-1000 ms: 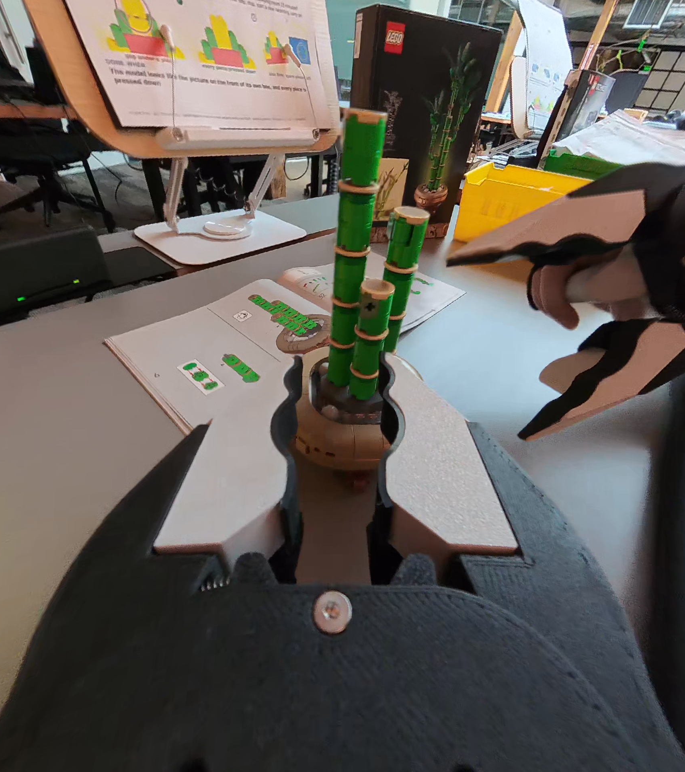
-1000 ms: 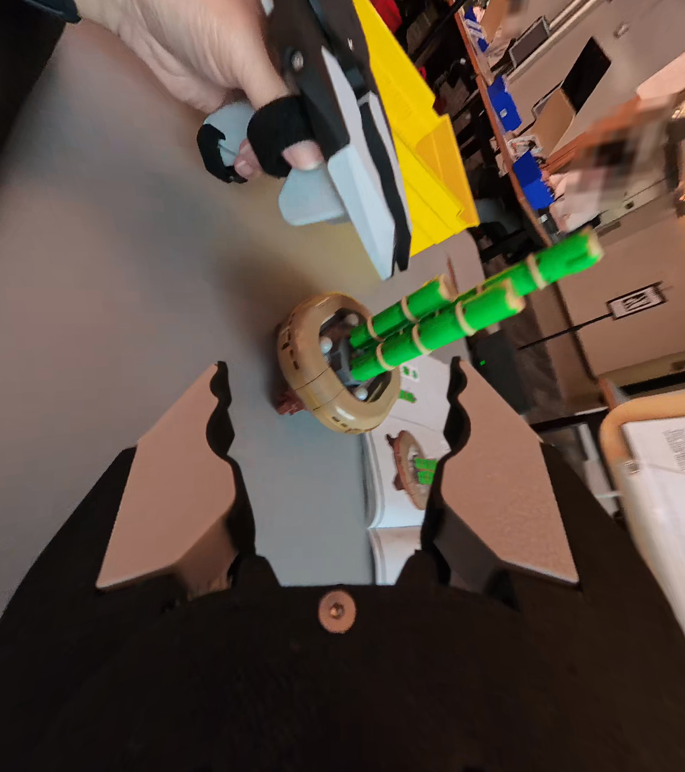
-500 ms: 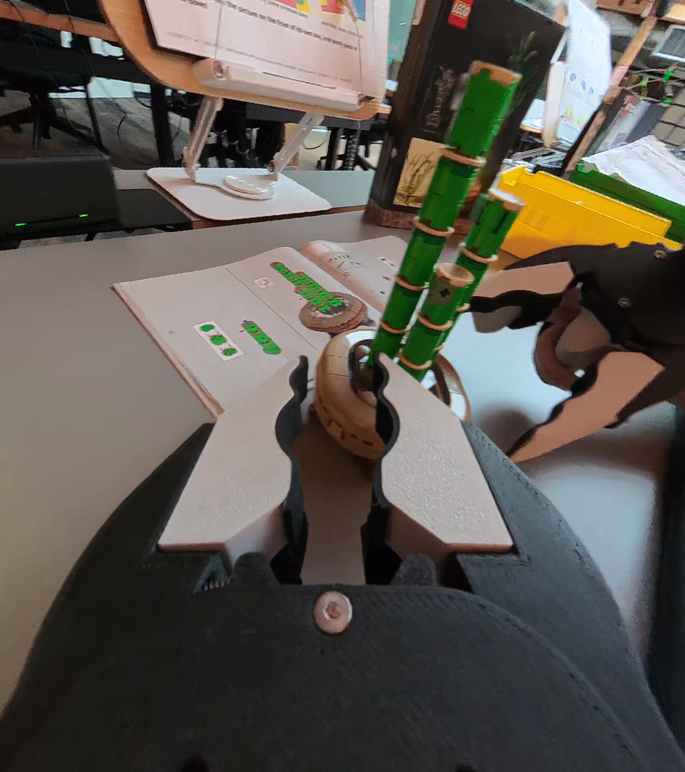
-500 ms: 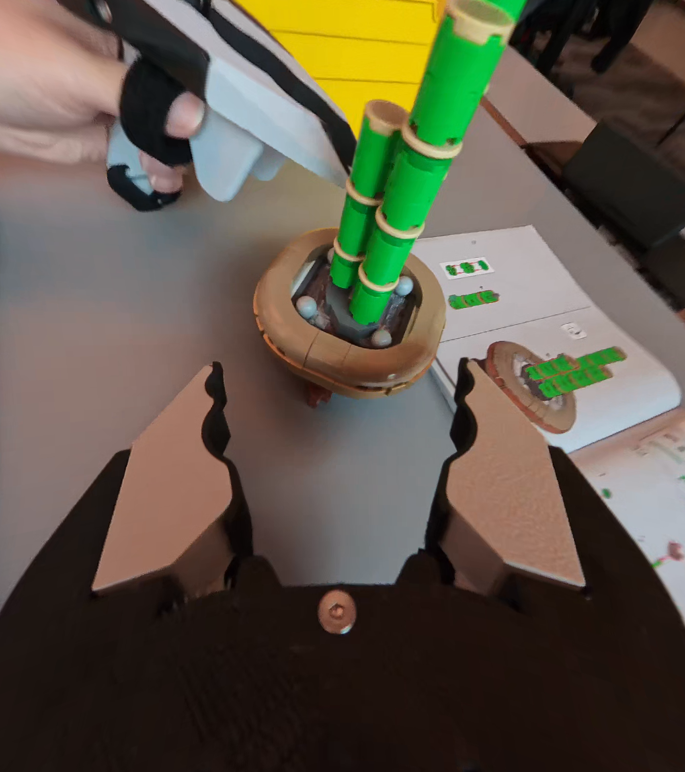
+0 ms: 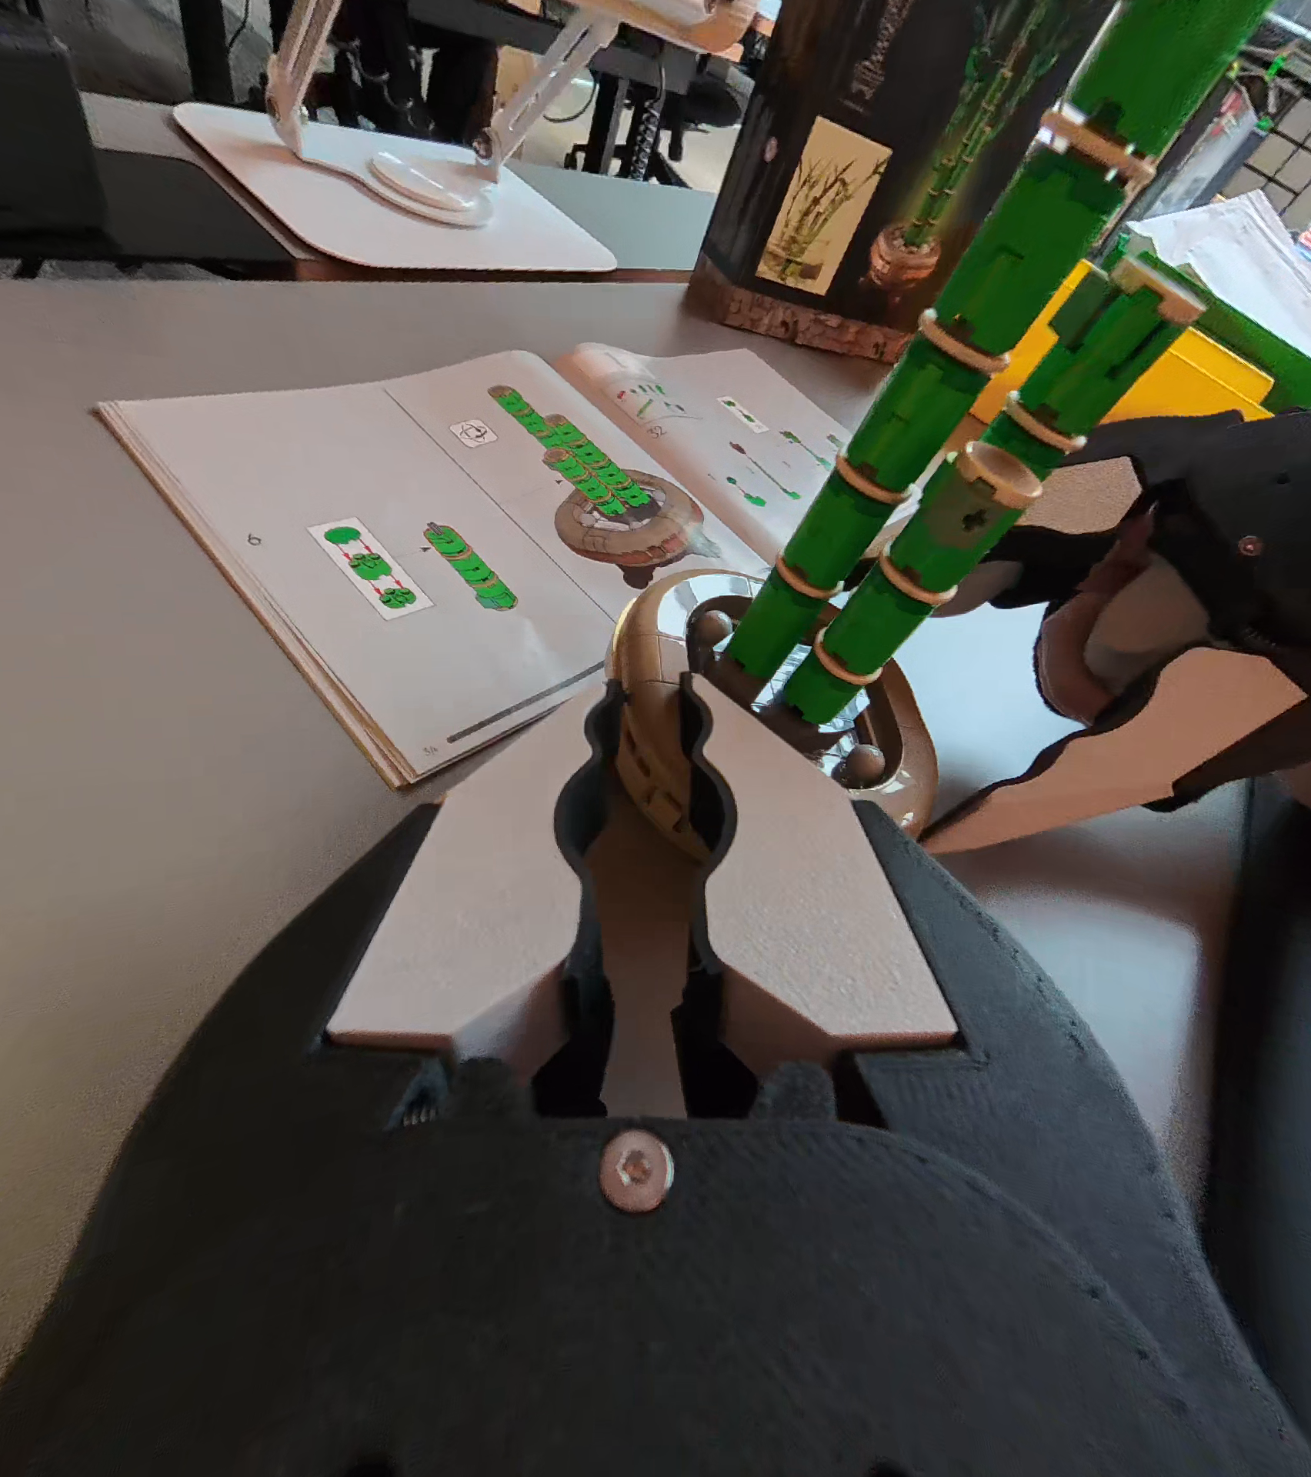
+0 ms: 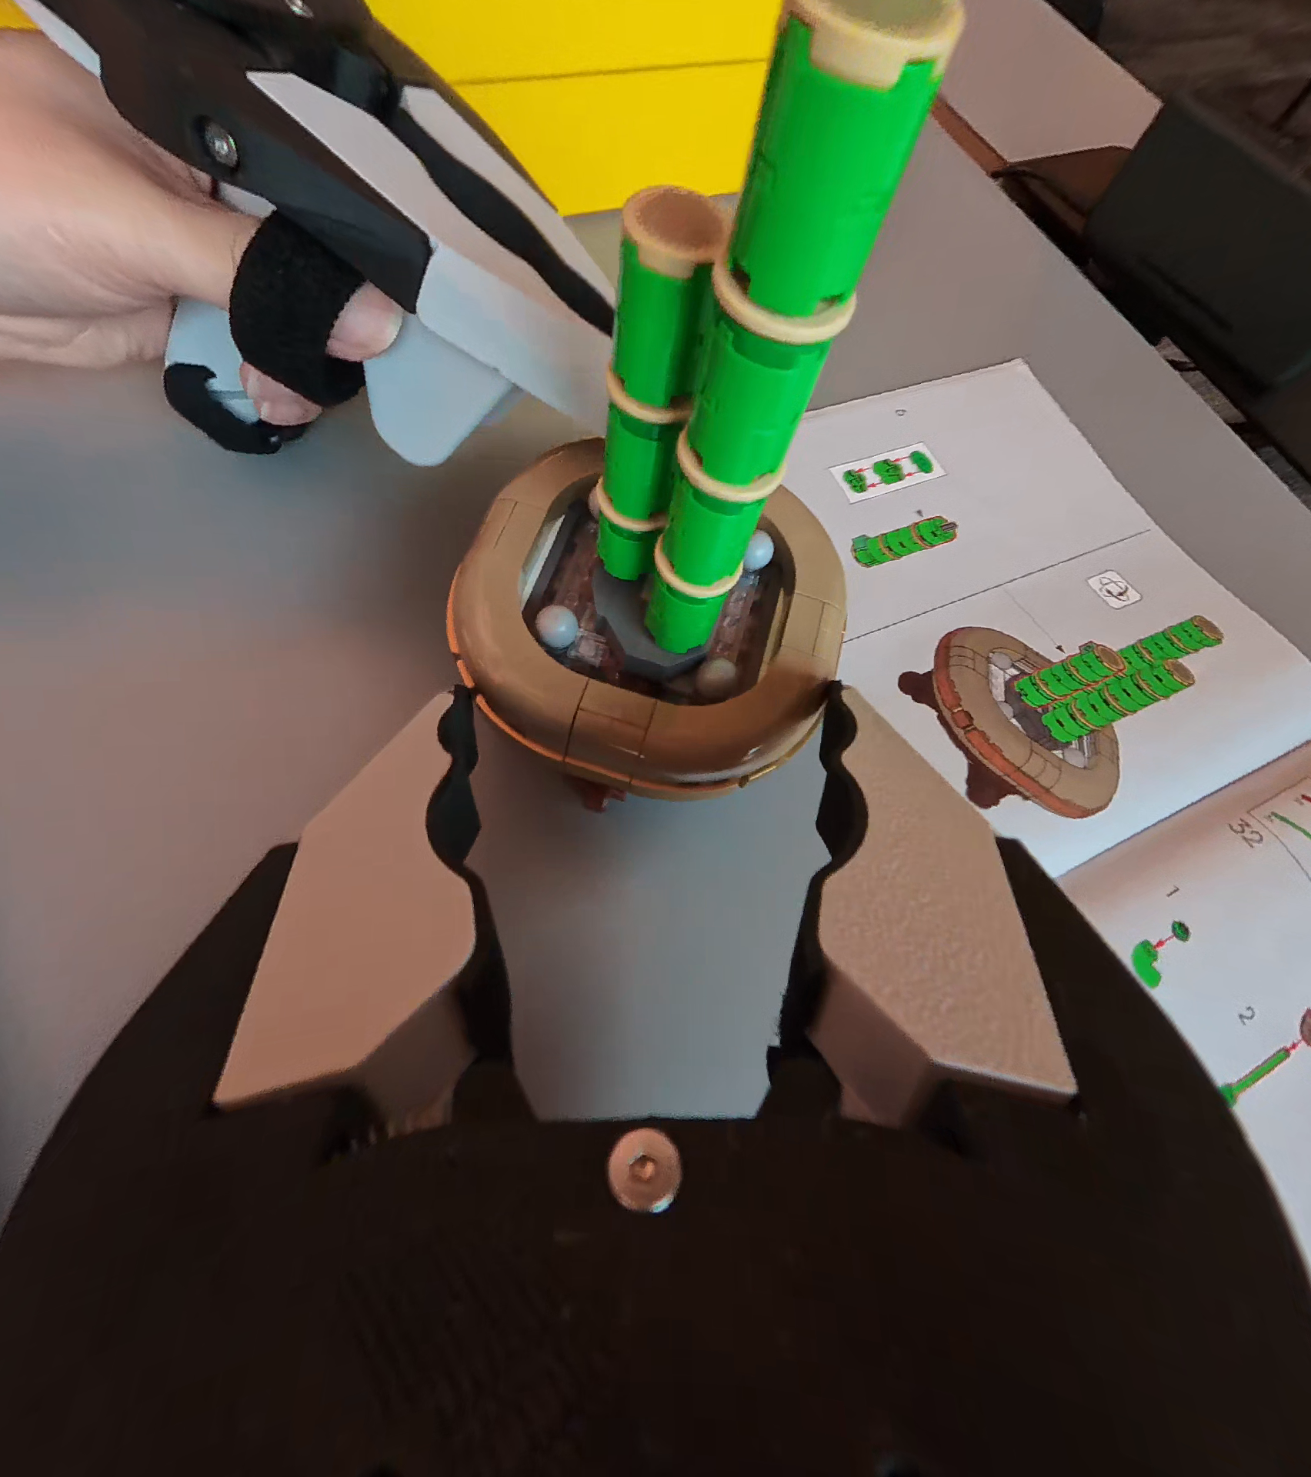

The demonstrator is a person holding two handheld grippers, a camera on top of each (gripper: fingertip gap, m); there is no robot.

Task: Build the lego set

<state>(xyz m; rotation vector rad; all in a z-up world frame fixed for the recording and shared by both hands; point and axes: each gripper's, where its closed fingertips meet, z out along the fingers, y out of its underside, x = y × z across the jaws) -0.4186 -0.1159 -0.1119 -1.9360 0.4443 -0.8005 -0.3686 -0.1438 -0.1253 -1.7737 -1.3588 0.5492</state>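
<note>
Item: round tan brick-built pot point(image 6: 648, 719) carrying three upright green segmented bamboo stalks with tan rings point(image 6: 724, 447), on a grey table point(image 6: 157, 639). All places are given from the pot.

- Location: pot stands on small dark-brown feet, just beside the near edge of an open white instruction booklet point(image 5: 412, 511). A black product box point(image 5: 836, 160) and a yellow plastic bin point(image 6: 620, 104) lie beyond it.
- Left gripper point(image 5: 648, 703): jaws drawn narrow, pinching the pot's rim wall, one finger outside and one inside the opening.
- Right gripper point(image 6: 644, 703): jaws wide, fingertips flanking the pot's near side at rim level; contact cannot be told.
- Contents of pot: dark central block holding the stalk bases, small grey and tan round studs around it.

Handling, as judged: light, rigid plastic, smooth and somewhat slippery. Press-fit joints make it fragile under bending; the tall stalks give leverage and would likely snap at a ring or pull from the base if gripped high. Top-heavy, prone to tipping. Best hold: the pot's broad outer wall, low, squeezed evenly across its width.
</note>
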